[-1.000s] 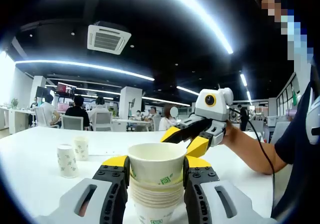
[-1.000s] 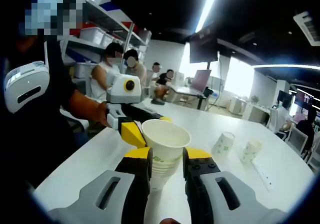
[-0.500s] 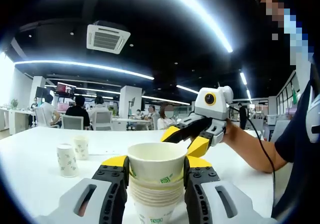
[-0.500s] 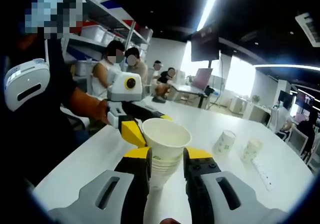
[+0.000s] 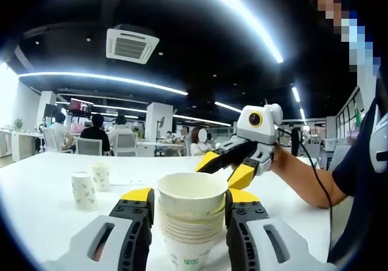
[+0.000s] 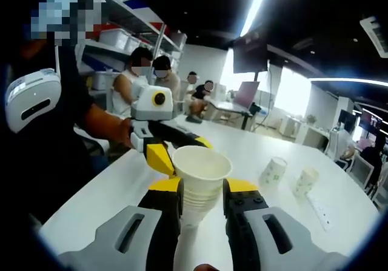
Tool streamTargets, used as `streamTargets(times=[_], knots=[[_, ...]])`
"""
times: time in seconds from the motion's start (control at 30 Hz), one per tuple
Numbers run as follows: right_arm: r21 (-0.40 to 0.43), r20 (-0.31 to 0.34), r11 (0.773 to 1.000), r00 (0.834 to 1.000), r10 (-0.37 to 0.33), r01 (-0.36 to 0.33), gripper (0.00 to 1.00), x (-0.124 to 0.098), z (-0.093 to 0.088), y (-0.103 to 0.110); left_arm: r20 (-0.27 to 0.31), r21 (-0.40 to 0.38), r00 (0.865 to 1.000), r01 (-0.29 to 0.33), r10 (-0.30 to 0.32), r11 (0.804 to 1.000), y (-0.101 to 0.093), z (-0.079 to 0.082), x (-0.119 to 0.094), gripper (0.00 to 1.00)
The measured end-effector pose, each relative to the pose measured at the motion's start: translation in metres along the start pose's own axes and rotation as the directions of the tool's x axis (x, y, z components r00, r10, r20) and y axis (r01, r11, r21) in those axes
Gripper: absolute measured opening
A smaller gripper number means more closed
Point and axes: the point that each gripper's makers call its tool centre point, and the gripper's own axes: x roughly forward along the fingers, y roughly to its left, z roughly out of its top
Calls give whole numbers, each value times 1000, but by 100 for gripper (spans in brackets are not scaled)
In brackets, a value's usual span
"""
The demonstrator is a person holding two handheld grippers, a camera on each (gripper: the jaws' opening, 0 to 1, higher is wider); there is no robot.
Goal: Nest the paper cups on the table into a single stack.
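**Both grippers closed on one nested stack of paper cups**

Your left gripper [image 5: 189,207] rises from the bottom centre of the left gripper view, its black, yellow-tipped fingers [image 5: 137,213] pressed against both sides of the cup stack [image 5: 191,222]. Your right gripper [image 6: 202,201] does the same at the bottom centre of the right gripper view, its fingers [image 6: 167,201] closed against the same stack [image 6: 199,183] from the opposite side. Each gripper also shows in the other's view: the right one reaches in from the right of the left gripper view, with your forearm [image 5: 303,183] behind it, angled down toward the stack; the left one comes in from the left of the right gripper view.

The stack is held upright and tapers downward. Its cups are white paper with rolled rims, the lower rims showing as tight rings under the top cup, and a small green print on the wall. The top cup's mouth is open and round.

Two loose cups [image 5: 90,185] of the same white, green-speckled paper stand upright just beside each other at the left of the left gripper view, well apart from the stack. In the right gripper view they sit at centre right [image 6: 285,177].

The counter [image 5: 36,204] is smooth, matte white.
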Motion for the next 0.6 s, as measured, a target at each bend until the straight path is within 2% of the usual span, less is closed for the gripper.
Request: streamTargets(times=[0.23,0.6], knots=[[-1,-5,1000,1000,1,-1,28,1,-1,-1,6,-6,1000,-4,4,1000,3,1,-4,50],[-11,-1,1000,1000,5,-5,29,-1,2,0,17,-2,1000,9,-9,1000,-3,5,-7,49]])
